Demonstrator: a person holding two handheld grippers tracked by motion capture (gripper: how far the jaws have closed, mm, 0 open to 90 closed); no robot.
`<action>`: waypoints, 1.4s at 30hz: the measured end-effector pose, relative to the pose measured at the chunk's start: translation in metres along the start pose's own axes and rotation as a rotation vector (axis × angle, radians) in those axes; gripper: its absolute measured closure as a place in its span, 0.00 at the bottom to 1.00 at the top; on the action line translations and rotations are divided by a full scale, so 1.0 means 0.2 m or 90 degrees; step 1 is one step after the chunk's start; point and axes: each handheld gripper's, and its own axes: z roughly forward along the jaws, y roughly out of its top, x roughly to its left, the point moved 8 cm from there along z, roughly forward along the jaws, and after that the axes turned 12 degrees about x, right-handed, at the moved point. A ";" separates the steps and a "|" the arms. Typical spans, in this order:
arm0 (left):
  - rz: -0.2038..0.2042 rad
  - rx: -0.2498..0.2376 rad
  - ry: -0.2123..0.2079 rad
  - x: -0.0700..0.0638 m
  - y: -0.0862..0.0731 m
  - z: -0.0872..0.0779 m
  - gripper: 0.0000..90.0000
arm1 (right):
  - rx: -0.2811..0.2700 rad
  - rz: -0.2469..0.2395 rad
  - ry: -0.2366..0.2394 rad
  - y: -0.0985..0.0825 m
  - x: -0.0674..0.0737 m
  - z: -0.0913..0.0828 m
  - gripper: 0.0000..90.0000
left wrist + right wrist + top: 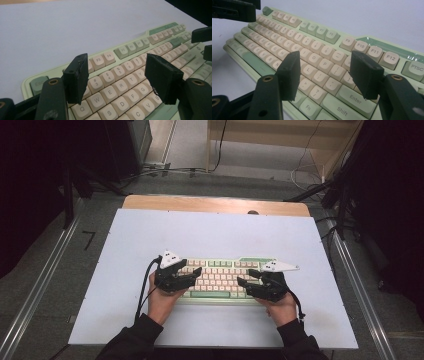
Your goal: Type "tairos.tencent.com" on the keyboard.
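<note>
Both grippers hover over the keyboard (220, 279) — left gripper (196, 272) agape, nothing held. The right gripper (243, 283) is likewise wide open — empty.

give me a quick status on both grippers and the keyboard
Left gripper open over the keyboard's left keys, right gripper open over the right keys. Nothing held. Keyboard flat on the white table. Nothing in the way.

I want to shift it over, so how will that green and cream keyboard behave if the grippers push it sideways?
The keyboard looks like a rigid slab, so it should move as one piece. Lying flat on the smooth white tabletop, it will probably slide, not tip. A push at one end may swing it round.
</note>
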 end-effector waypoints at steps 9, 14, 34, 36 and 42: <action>-0.013 -0.009 -0.001 0.02 0.00 -0.03 0.40 | -0.002 -0.002 0.002 0.01 0.01 0.00 0.45; -0.017 -0.012 0.000 0.02 -0.01 -0.04 0.39 | -0.004 -0.002 0.003 0.01 0.01 -0.01 0.46; -0.026 -0.016 0.006 0.06 -0.03 -0.08 0.38 | -0.007 -0.007 0.008 0.01 0.03 -0.01 0.49; -0.027 -0.016 0.004 0.06 -0.04 -0.08 0.38 | -0.006 -0.007 0.009 0.01 0.03 -0.01 0.49; -0.028 -0.015 0.007 0.07 -0.05 -0.09 0.38 | -0.006 -0.007 0.009 0.02 0.03 -0.01 0.50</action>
